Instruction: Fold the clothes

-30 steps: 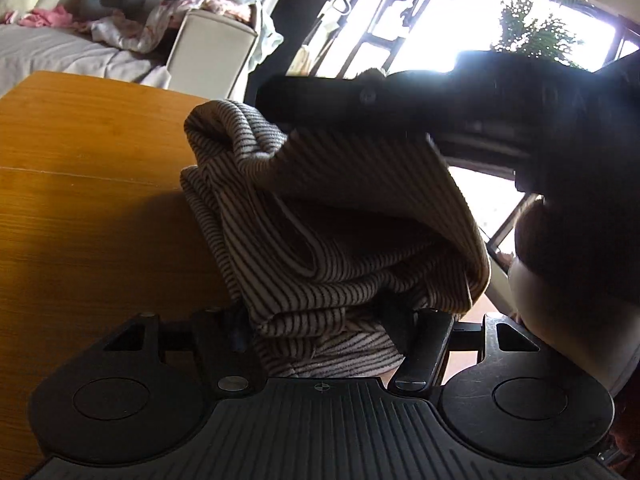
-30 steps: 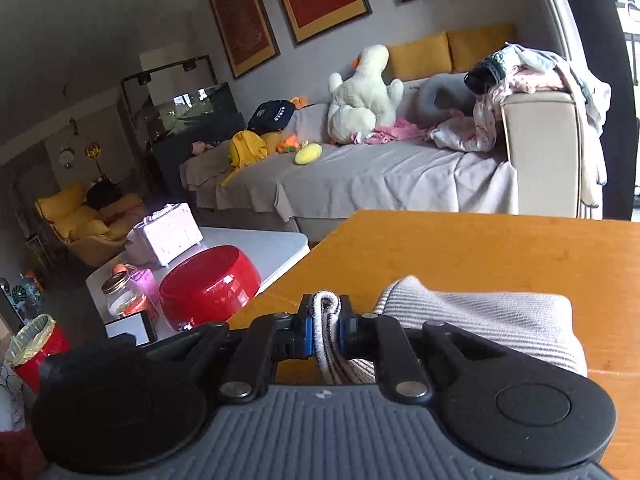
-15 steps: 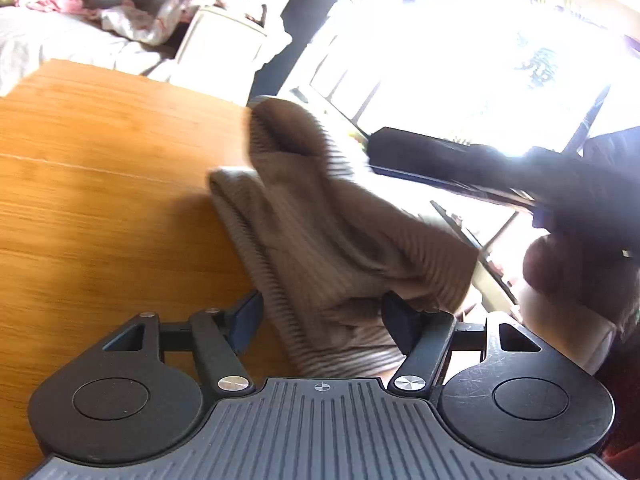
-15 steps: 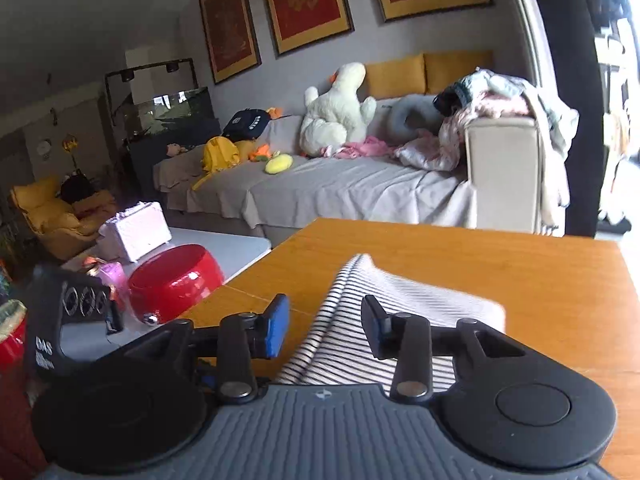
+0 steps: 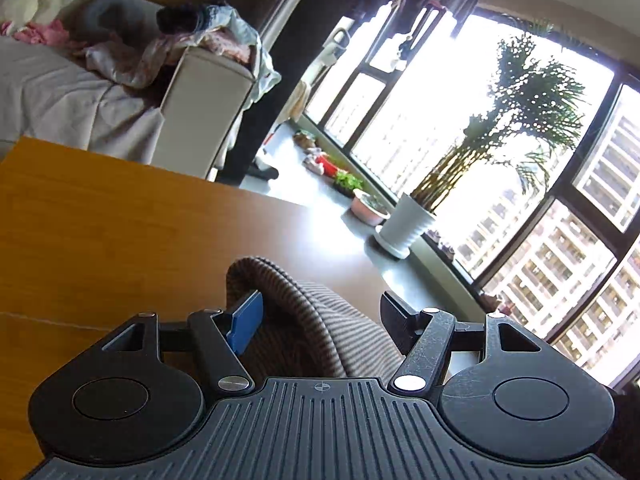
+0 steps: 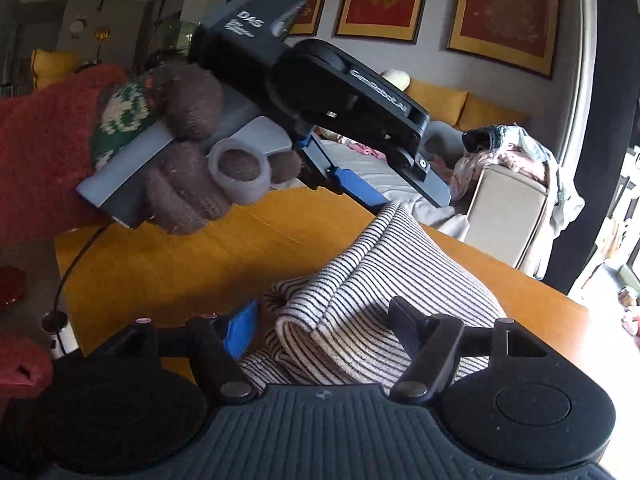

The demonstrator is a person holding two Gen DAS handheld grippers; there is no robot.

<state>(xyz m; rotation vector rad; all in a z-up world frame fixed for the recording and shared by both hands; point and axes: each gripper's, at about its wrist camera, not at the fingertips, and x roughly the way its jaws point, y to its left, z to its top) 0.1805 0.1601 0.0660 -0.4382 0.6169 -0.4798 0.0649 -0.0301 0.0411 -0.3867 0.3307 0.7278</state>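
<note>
Striped garment (image 6: 384, 280) heaped on the surface (image 6: 168, 264) at lower centre; sofa (image 6: 508, 208) behind, upper right; potted palm (image 5: 408, 224) beyond the surface's far edge.

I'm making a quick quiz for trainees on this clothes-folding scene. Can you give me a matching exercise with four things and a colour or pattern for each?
Things:
1. folded garment
2. table
3. person's glove
4. plant pot

Colours:
A. white, ribbed
B. brown knit
C. cream with thin dark stripes
D. orange wood

Pairs: 1-C, 2-D, 3-B, 4-A
</note>
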